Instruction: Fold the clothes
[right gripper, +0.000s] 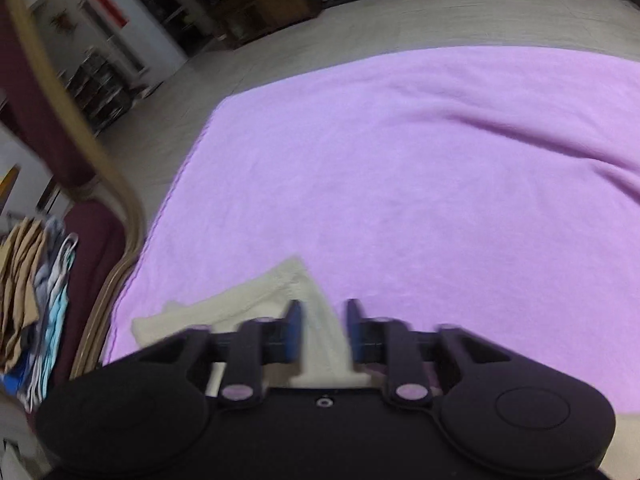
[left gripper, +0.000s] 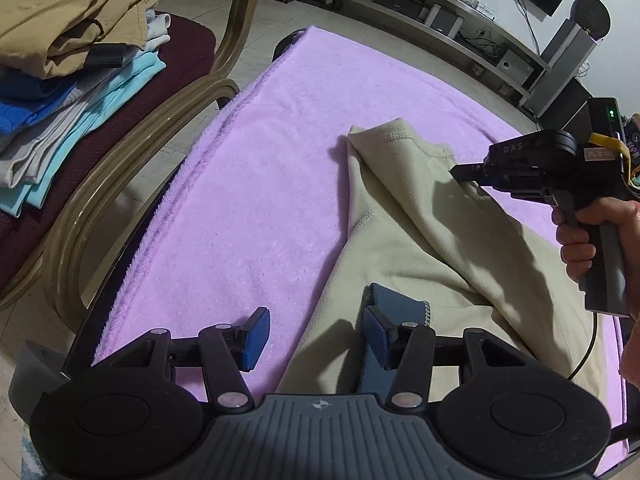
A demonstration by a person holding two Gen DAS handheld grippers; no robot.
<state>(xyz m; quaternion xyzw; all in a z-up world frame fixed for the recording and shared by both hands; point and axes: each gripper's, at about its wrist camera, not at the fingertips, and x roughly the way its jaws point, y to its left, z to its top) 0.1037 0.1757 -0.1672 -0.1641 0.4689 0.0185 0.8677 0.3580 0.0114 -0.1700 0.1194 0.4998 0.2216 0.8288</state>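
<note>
A beige garment lies on the purple blanket, right of centre, with a dark blue band at its near end. My left gripper stands wide open low over the garment's left edge; one blue pad is over the blanket and the other sits by the blue band. A hand holds my right gripper, which is shut on a raised fold of the garment. In the blurred right wrist view, beige cloth runs between the fingers of that gripper.
A maroon chair with a curved tan frame stands left of the blanket, carrying a stack of folded clothes. Shelving with electronics and a speaker line the far wall. The blanket's far half is bare.
</note>
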